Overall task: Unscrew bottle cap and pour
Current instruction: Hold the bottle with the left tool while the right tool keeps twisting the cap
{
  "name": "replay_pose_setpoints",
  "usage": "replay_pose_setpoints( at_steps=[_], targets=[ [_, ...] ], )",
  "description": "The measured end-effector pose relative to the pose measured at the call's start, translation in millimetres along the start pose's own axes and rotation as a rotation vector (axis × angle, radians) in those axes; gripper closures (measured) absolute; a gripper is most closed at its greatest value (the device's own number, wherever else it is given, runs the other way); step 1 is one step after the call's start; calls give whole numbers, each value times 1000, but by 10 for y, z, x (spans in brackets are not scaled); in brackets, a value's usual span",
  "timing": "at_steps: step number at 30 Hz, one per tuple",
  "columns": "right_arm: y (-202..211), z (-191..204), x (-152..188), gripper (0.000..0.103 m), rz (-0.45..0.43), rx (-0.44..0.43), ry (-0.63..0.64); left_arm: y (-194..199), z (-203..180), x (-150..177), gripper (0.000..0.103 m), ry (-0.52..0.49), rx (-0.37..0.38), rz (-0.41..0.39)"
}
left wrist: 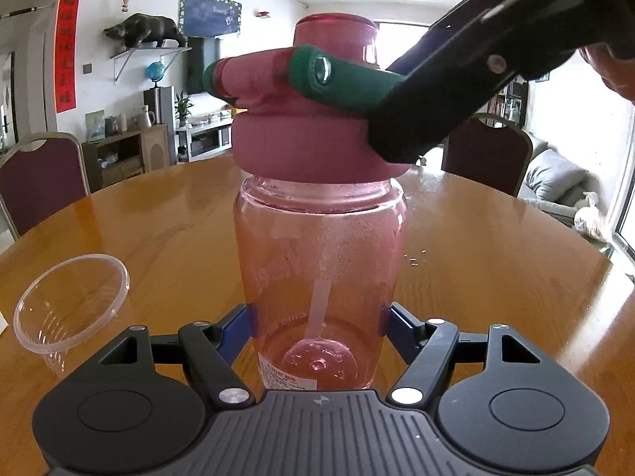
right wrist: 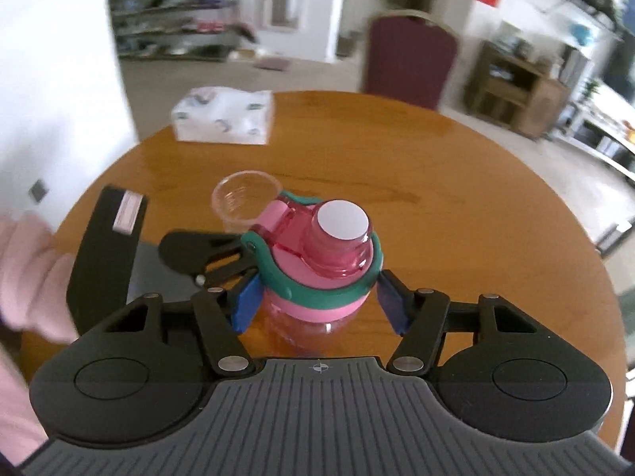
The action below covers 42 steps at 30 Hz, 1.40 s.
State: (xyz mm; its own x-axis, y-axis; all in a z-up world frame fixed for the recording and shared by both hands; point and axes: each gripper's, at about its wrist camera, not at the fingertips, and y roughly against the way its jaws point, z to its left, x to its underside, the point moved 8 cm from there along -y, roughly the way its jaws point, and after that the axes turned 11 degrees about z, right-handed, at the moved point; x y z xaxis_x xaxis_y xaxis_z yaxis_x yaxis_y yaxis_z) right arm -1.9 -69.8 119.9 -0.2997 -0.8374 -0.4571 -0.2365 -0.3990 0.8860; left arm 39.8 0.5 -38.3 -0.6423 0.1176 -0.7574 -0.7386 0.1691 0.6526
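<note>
A clear pink bottle (left wrist: 319, 261) stands upright on the round wooden table (left wrist: 496, 261). It has a pink cap (left wrist: 313, 142) with a green carry loop. My left gripper (left wrist: 319, 319) is shut on the bottle's lower body. In the right wrist view my right gripper (right wrist: 317, 305) comes from above with its blue pads on either side of the cap (right wrist: 321, 261); the left pad touches the rim, the right pad stands just off it. The bottle (right wrist: 293, 329) shows below the cap. A clear plastic cup (left wrist: 71, 305) stands left of the bottle, and in the right wrist view (right wrist: 244, 196) just behind it.
A white tissue pack (right wrist: 224, 117) lies at the far edge of the table. Maroon chairs (left wrist: 39, 182) stand around the table. A few water drops (left wrist: 414, 260) lie right of the bottle. The person's pink sleeve (right wrist: 27, 277) is at the left.
</note>
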Motion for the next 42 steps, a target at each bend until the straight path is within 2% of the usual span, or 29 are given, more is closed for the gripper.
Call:
replay_pose_setpoints(
  at_steps=[1, 2, 4, 7, 12, 15, 17, 20, 22, 24, 26, 27, 28, 30, 32, 33, 35, 36, 39, 42],
  targets=[
    [-6, 1, 2, 31, 6, -4, -23, -1, -12, 3, 32, 1, -10, 0],
    [-8, 8, 1, 28, 10, -5, -49, 0, -25, 7, 32, 0, -20, 0],
    [43, 98, -49, 10, -23, 26, -145, 3, -46, 12, 32, 14, -43, 0],
    [91, 213, -182, 6, -55, 94, -299, 13, -76, 13, 32, 31, -68, 3],
    [-35, 270, -331, 9, 45, 273, -435, 20, -103, 19, 32, 52, -94, 9],
    [-123, 277, -356, 24, 82, 303, -460, 31, -107, 22, 32, 56, -95, 12],
    [-135, 270, -355, 28, 85, 329, -448, 51, -145, 51, 32, 46, -86, 12],
    [-115, 291, -317, 29, 105, 315, -363, 64, -125, 61, 32, 39, -57, 7],
    [-111, 299, -321, 29, 106, 267, -240, 73, -97, 69, 32, 26, -30, 5],
    [-43, 238, -265, 29, 102, 176, -99, 80, -90, 76, 32, 4, -9, 3],
    [3, 223, -204, 29, 82, 80, 140, 83, -119, 83, 32, -30, 10, 0],
    [47, 216, -137, 29, 58, 18, 326, 81, -134, 82, 32, -40, 19, -2],
    [74, 154, -93, 29, 54, -48, 427, 77, -138, 74, 32, -42, 23, -2],
    [82, 5, -112, 29, 70, -128, 471, 71, -142, 65, 32, -39, 23, 2],
    [84, -19, -133, 28, 85, -138, 472, 58, -144, 65, 32, -29, 19, 8],
    [92, -18, -145, 26, 95, -144, 450, 54, -134, 62, 32, -15, 13, 9],
    [166, 26, -157, 12, 70, -146, 360, 46, -121, 57, 32, 4, -1, 10],
    [239, 47, -183, 4, 19, -126, 230, 45, -131, 58, 32, 3, -8, 8],
    [305, 69, -194, 4, -60, -17, 2, 54, -153, 58, 32, 16, -28, 10],
    [303, 63, -170, 5, -59, 106, -262, 72, -166, 59, 32, 22, -41, 13]
  ],
)
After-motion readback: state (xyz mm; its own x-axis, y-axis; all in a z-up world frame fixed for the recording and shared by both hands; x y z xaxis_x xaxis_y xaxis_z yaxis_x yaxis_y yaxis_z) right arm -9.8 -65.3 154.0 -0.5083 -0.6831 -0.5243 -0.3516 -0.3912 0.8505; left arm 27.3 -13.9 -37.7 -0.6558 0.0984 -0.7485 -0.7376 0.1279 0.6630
